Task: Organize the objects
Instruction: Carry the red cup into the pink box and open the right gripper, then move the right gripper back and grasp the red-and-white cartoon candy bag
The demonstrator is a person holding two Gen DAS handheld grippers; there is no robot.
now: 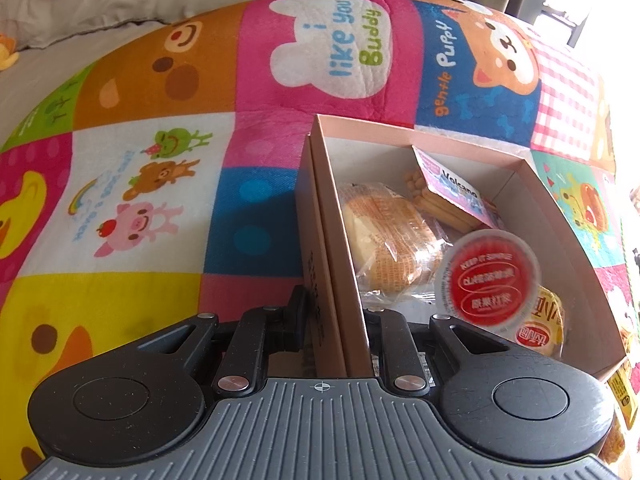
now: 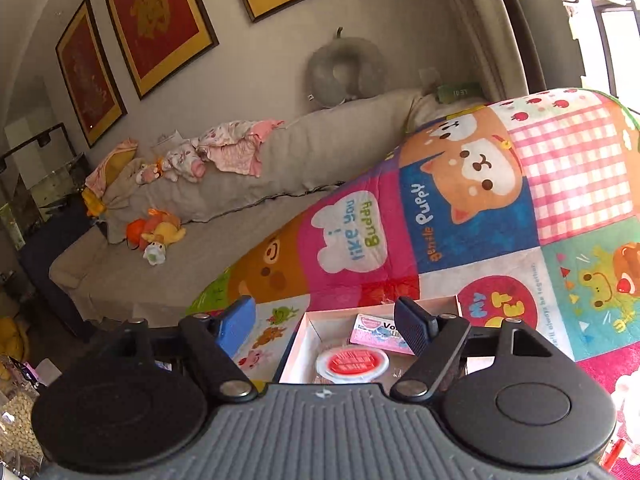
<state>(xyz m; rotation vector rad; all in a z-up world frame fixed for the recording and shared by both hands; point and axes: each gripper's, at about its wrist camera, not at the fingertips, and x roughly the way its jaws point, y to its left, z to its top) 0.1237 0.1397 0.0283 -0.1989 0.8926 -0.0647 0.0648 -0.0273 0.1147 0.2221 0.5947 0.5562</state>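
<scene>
A shallow cardboard box lies on a colourful patchwork blanket. It holds a wrapped bread roll, a pack of biscuit sticks with a pink label, a jelly cup with a red lid and a yellow snack packet. My left gripper is shut on the box's left wall, one finger on each side of it. My right gripper hangs open above the box, with nothing between its fingers. Below it lie the jelly cup and the pink pack.
The blanket covers a grey sofa that carries plush toys, baby clothes and a grey neck pillow. More snack packets lie just right of the box. Framed pictures hang on the wall.
</scene>
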